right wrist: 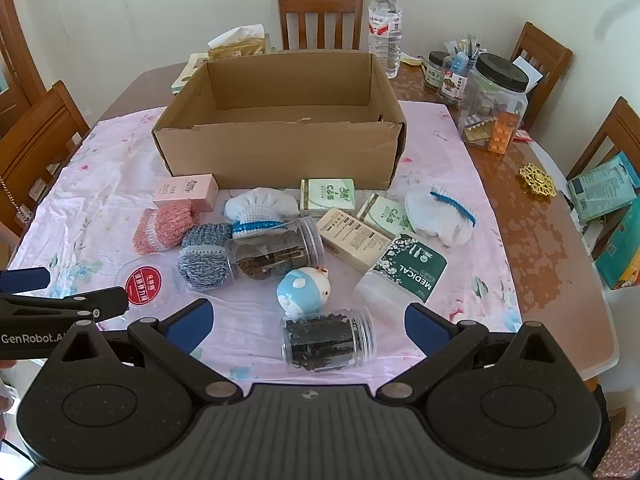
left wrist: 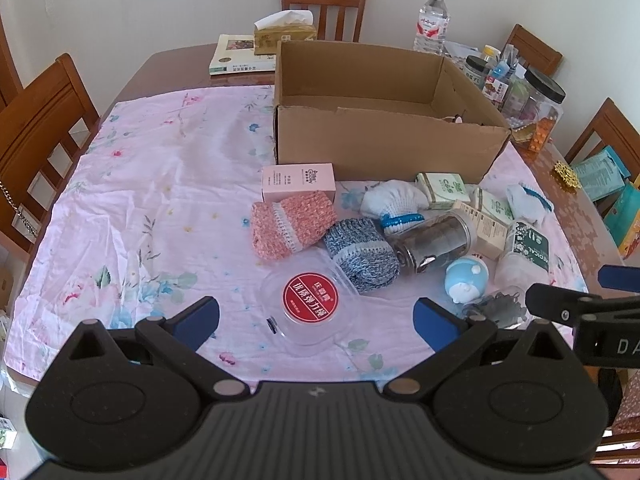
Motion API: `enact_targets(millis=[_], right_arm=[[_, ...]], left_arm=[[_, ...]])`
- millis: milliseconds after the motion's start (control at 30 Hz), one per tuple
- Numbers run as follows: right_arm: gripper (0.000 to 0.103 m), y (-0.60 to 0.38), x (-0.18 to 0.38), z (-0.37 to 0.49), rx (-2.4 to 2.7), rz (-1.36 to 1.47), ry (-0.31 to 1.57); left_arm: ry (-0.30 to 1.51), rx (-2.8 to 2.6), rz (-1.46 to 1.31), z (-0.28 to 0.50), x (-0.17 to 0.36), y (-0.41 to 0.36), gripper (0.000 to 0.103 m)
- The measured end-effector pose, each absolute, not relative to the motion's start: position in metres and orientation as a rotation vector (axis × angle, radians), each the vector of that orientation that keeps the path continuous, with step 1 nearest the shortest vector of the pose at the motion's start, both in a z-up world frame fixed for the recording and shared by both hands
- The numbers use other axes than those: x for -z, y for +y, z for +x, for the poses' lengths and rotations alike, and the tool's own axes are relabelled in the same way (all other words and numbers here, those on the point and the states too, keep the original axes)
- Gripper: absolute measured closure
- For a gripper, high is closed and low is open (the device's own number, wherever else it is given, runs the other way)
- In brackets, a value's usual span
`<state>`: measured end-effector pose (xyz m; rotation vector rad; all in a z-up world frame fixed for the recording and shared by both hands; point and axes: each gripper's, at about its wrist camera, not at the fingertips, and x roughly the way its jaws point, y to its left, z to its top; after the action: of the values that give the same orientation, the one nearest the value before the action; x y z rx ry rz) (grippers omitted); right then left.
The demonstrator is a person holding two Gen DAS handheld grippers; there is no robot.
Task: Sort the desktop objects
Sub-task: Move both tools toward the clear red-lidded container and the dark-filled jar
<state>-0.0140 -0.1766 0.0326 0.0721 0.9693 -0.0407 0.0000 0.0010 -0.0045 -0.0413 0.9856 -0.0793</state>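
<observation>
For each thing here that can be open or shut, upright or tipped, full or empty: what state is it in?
Left tongs: open, holding nothing.
Right tongs: open, holding nothing.
Cardboard box: open, looks empty.
Near dark-filled jar: lying down.
Brown-filled jar: lying down.
Water bottle: upright, capped.
Black-lidded jar: upright, lidded.

Left gripper [left wrist: 316, 322]: matte black, speckled body, ribbed centre plate, two round housings with raised discs, and silver pivot pins on angled link arms. Blue pads line its fingers [left wrist: 200, 320]. Right gripper [right wrist: 308, 322]: same black build, same blue pads on its fingers [right wrist: 426, 330], small logo on the ribs. White "GenRobot.AI" lettering shows along the left one's side in the right view.
</observation>
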Motion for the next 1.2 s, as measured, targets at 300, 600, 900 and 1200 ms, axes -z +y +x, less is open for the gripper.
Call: enact_targets(millis=[300, 600, 900, 1200], right_arm=[[0.000, -0.176, -0.034, -0.016, 0.038, 0.070, 0.951], [0.000, -0.185, -0.031, -0.020, 0.034, 0.074, 0.945], [0.000, -0.201, -0.021, -0.019, 0.013, 0.060, 0.948], [0.000, -0.218, 0.001, -0.013, -0.064, 0.036, 0.960]], left_arm=[[0.966, 0.082, -0.039, -0.001, 0.005, 0.000, 0.001], [0.942, 0.085, -0.029, -0.003, 0.012, -0.005, 0.001], [0.924, 0.052, -0.035, -0.006, 0.031, -0.010, 0.001], [0.951, -0.015, -0.056, -0.002, 0.047, -0.019, 0.001]])
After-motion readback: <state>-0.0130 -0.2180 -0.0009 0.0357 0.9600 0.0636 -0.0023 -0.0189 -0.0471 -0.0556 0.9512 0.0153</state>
